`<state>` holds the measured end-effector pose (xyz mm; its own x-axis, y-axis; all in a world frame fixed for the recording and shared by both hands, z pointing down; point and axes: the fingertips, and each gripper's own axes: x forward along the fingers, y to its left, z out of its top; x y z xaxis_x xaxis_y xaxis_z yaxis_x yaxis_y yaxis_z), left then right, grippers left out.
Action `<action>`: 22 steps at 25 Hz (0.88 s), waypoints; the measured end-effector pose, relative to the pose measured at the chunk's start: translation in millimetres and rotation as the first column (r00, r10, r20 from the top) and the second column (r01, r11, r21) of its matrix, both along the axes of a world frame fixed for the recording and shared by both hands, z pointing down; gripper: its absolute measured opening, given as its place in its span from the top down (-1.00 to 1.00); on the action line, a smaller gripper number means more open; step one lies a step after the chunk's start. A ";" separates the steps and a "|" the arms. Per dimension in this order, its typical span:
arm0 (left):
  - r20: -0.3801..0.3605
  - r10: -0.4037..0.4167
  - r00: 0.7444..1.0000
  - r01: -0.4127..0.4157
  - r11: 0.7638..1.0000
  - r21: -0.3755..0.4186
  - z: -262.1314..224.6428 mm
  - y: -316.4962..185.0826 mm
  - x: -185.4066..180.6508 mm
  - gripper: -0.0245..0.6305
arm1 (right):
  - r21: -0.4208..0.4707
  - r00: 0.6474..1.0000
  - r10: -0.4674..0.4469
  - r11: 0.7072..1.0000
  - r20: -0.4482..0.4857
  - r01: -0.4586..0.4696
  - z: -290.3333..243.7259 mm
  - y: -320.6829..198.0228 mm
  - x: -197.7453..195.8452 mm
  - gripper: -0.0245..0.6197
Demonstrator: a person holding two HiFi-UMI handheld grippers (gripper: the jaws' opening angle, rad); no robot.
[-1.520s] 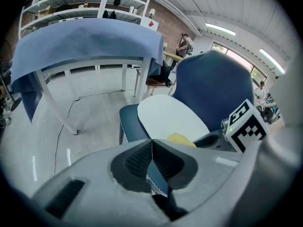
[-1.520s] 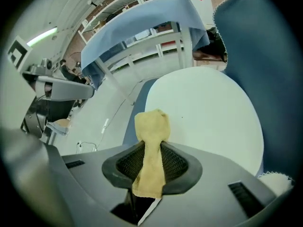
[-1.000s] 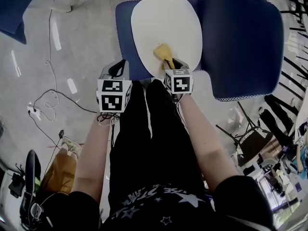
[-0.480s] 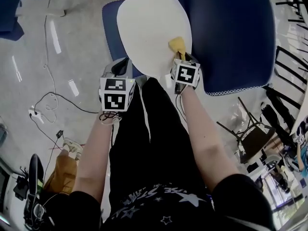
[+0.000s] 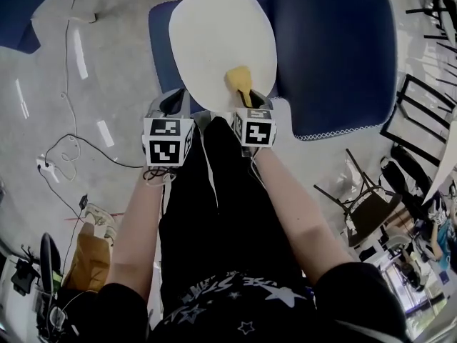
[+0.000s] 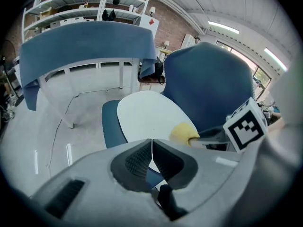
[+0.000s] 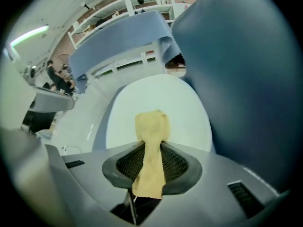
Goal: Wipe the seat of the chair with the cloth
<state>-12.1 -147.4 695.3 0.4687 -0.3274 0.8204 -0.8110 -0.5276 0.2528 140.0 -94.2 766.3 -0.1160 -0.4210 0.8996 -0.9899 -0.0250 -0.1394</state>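
A person in black trousers is standing over a padded blue chair (image 5: 335,48) and holding a two-jaw gripper in each hand. A smooth white oval seat panel (image 5: 214,34) is lying across the chair, with the tall blue backrest rising along its right side.

The right gripper (image 5: 245,106) is clamping a crumpled yellow cloth (image 7: 151,126). Its ribbed pads are pressing in on the cloth's narrow middle. A short tail is hanging back behind the jaws, and a rounded wad is sticking out in front.

That wad is sitting on the near end of the white panel, just right of its centre line. The cloth's long axis is running straight forward from the jaws, away from the person. The panel's longer axis is lying much the same way. Most of the panel is stretching ahead and to the left of the cloth, so the next wipe will probably need to go forward or leftward.

The left gripper (image 6: 151,150) is hovering just beside the panel's near left edge. Its jaws are pressing together with nothing between them. The right hand is the nearer one to the work.

No container is taking part here.
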 end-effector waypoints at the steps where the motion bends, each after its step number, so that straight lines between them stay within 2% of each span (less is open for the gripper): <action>1: 0.004 -0.008 1.000 0.008 1.000 -0.002 0.5 1.7 -1.6 0.86 | 0.004 0.998 -0.054 0.999 0.033 0.054 -1.5 3.1 -16.9 0.60; 4: 0.014 -0.042 0.999 0.042 0.999 -0.004 0.2 6.2 -7.0 0.86 | 0.017 0.975 -0.188 0.982 0.122 0.187 -2.6 13.9 -63.1 0.60; 6: 0.022 -0.056 0.998 0.056 0.998 0.000 1.5 9.5 -10.6 0.86 | 0.011 0.956 -0.246 0.969 0.157 0.248 1.7 20.7 -82.9 0.60; 8: 0.032 -0.061 0.998 0.061 0.998 0.001 4.3 12.1 -13.8 0.86 | -0.003 0.945 -0.280 0.959 0.168 0.284 7.9 23.4 -90.8 0.60; 11: 0.059 -0.063 0.996 0.063 0.998 0.004 6.5 18.4 -18.2 0.86 | -0.028 0.942 -0.302 0.951 0.145 0.309 12.5 26.6 -81.9 0.60; 15: 0.104 -0.037 0.994 0.038 0.999 -0.009 13.2 33.7 -17.0 0.86 | -0.073 0.957 -0.283 0.955 0.070 0.287 16.8 35.6 -42.1 0.60; 22: 0.111 -0.067 0.992 0.069 0.998 -0.012 5.6 57.3 -3.1 0.86 | -0.109 0.993 -0.120 0.987 0.004 0.120 19.0 50.4 33.1 0.60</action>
<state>-15.2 -90.1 700.9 0.3524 -0.3416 0.8713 -0.8681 -0.4671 0.1680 173.0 -43.8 785.3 -0.1575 -0.3034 0.9398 -0.9870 0.0792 -0.1398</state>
